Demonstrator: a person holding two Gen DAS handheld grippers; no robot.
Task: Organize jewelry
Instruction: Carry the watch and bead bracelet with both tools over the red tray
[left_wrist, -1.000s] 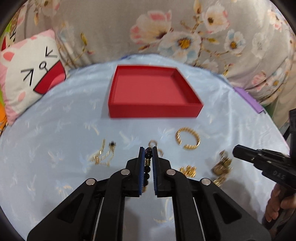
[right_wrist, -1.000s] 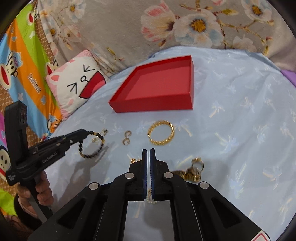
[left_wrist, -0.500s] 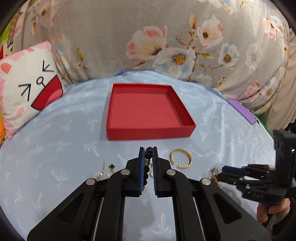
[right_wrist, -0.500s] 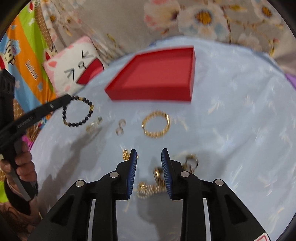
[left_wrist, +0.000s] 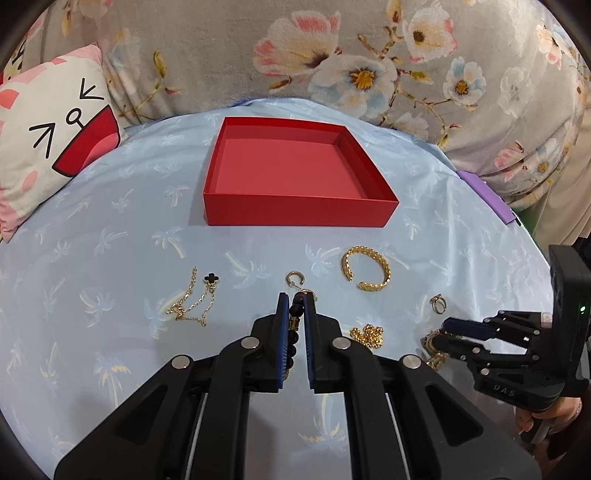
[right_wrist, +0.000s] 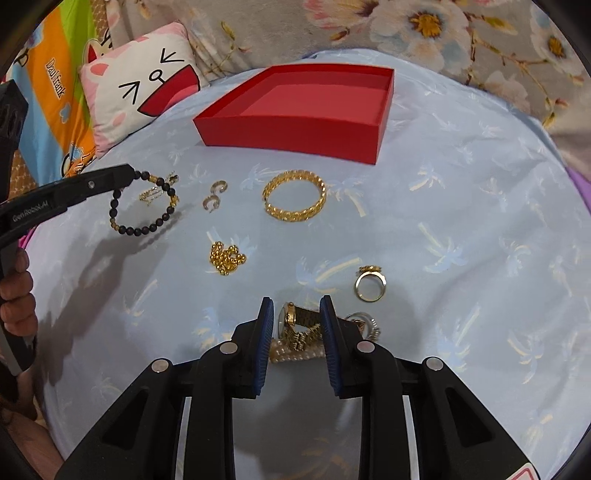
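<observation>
gathering is the step in hand; the left tongs (left_wrist: 295, 306) are clamped on a black bead bracelet (right_wrist: 142, 206) held just above the blue cloth, the red box (left_wrist: 295, 210) lying empty at twelve o'clock; the right tongs (right_wrist: 297, 317), jaws just closing in but apart and not yet pressing, straddle a gold watch (right_wrist: 299, 321) on the cloth; next, i judge, the left carries forward over the box rim and lets go, while the right closes squarely on the watch.
</observation>
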